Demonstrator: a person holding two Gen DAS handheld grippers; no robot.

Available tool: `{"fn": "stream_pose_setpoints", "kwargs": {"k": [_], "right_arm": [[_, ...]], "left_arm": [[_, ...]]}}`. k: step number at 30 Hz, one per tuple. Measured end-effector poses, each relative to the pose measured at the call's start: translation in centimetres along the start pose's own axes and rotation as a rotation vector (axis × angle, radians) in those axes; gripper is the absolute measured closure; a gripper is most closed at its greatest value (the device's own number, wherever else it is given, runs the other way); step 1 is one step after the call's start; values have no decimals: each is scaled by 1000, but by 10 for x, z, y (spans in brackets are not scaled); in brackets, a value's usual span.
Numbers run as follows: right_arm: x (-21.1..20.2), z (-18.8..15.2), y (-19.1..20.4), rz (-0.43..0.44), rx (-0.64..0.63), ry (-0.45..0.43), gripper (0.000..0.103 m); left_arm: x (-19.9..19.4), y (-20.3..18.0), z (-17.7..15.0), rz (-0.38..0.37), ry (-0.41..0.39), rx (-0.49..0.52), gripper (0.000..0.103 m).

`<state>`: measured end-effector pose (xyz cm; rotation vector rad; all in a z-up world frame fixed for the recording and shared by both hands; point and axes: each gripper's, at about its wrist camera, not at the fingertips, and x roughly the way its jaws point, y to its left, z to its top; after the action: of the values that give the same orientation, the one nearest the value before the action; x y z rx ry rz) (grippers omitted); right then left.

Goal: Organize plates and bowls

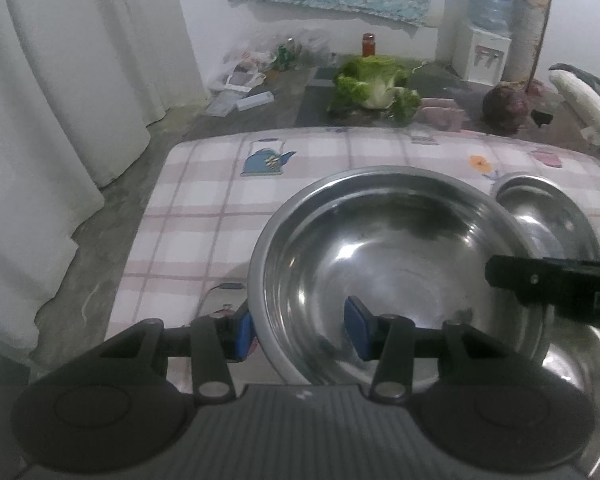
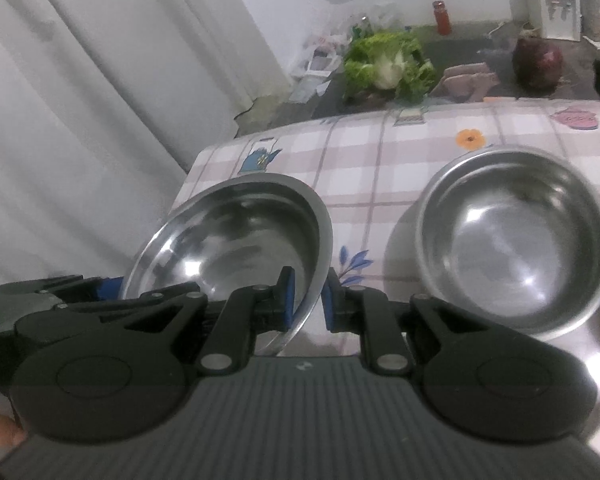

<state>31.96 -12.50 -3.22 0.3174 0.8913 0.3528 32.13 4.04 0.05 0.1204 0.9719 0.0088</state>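
Note:
A large steel bowl (image 1: 384, 264) is tilted above the checked tablecloth (image 1: 204, 208). My left gripper (image 1: 300, 330) is wide open, one blue pad outside the bowl's near-left rim and one inside, not touching. My right gripper (image 2: 309, 300) straddles the same bowl's (image 2: 236, 240) right rim with narrow gaps at both pads; its grip is unclear. It shows as a black finger in the left wrist view (image 1: 552, 284). A second steel bowl (image 2: 516, 240) stands on the cloth to the right, also in the left wrist view (image 1: 548, 216). A steel plate (image 1: 580, 376) lies under the bowl's near right.
Beyond the table's far edge lie a lettuce head (image 1: 374, 86), a dark red cabbage (image 1: 506, 106), a red jar (image 1: 368, 44) and scattered packets (image 1: 244, 80) on the floor. White curtains (image 1: 60, 80) hang at left. A water dispenser (image 1: 486, 20) stands back right.

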Motion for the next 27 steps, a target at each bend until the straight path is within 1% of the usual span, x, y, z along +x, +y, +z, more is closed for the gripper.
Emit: {"fn": "stream_pose_setpoints", "kwargs": {"k": [7, 17, 21, 27], "right_arm": [[-35, 3, -31, -34, 37, -54, 88], [-90, 18, -105, -98, 98, -135, 87], [-97, 19, -135, -123, 131, -137, 87], [-93, 21, -169, -114, 158, -145, 87]], "left_arm": [[-7, -47, 7, -26, -11, 74, 56], [-9, -133, 29, -106, -42, 168, 56], [-4, -159, 34, -126, -39, 194, 56], [11, -184, 44, -114, -35, 225, 56]]}}
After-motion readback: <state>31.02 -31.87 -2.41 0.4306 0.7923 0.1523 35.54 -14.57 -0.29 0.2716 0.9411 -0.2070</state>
